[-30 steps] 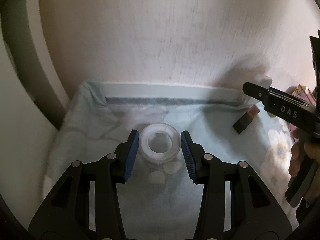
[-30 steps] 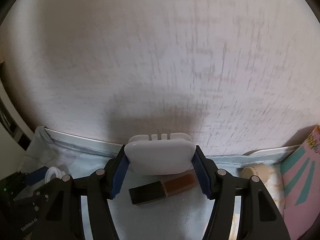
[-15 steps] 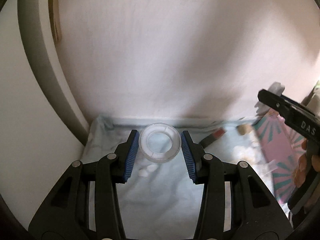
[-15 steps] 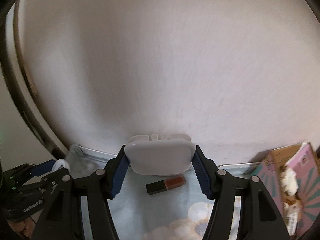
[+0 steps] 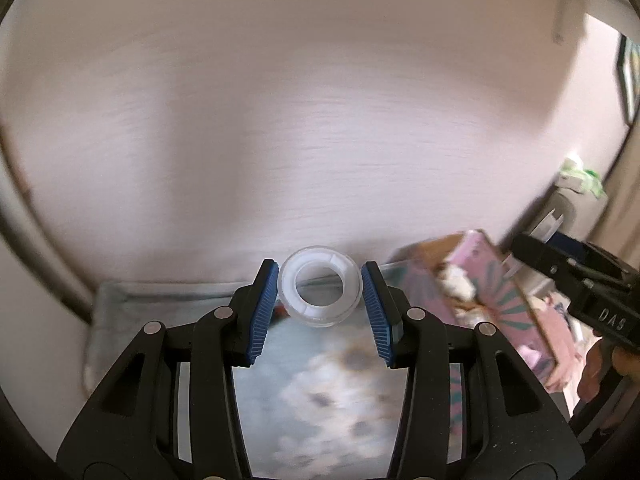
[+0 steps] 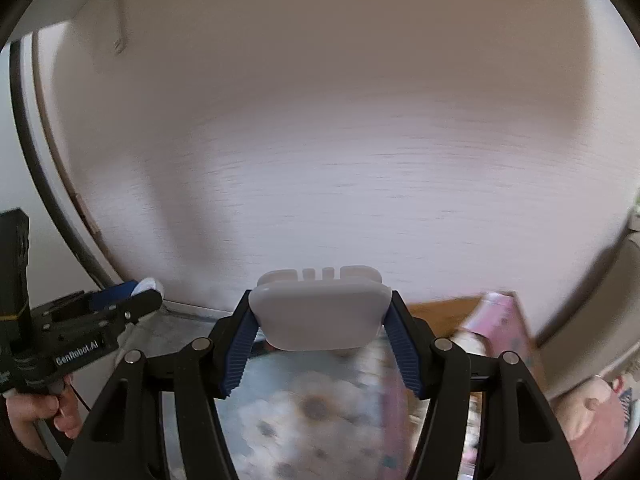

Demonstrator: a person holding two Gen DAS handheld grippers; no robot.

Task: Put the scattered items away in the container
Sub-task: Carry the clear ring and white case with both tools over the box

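Observation:
My left gripper is shut on a clear roll of tape and holds it up above the cloth-covered table, left of the box. My right gripper is shut on a flat white plastic case with a slotted far edge, also lifted. A pink cardboard box with a striped flap and several items inside stands open at the right; it also shows in the right wrist view. The right gripper shows in the left wrist view, beside the box. The left gripper shows at the left of the right wrist view.
A pale blue flowered cloth covers the table. A pinkish wall rises right behind it. A dark curved frame stands at the far left. More clutter sits at the far right behind the box.
Both grippers have risen and swung toward the right with their loads. The lipstick on the cloth has dropped out of view and the pink box now shows larger.

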